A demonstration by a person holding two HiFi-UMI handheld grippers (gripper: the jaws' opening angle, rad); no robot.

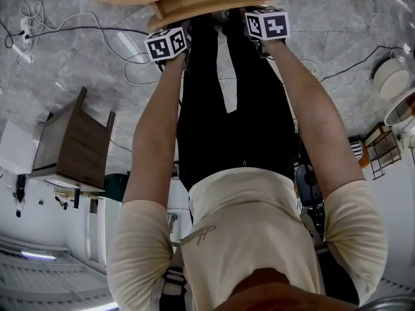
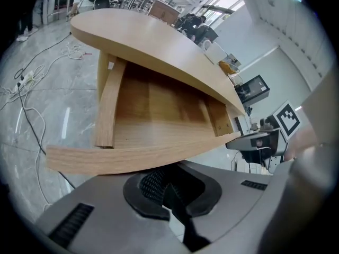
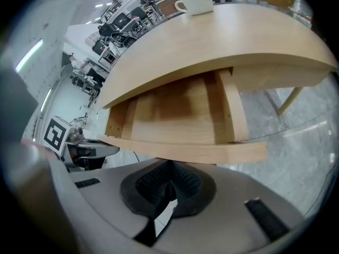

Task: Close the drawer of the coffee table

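The left gripper (image 2: 165, 187) and right gripper (image 3: 168, 180), jaws pressed together and empty, are held at the curved front of the pulled-out pale wooden drawer (image 2: 153, 120).

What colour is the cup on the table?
White. The cup shows best in the right gripper view.

Light wooden coffee table (image 3: 228, 41), white mug (image 3: 196, 1) on its top

The head view looked steeply down past the person's arms to the drawer (image 1: 206, 4) at its top edge. Both gripper views sat close and low before the drawer front, facing into it from opposite ends, sharing its inside and the coffee table (image 2: 159, 46) top.
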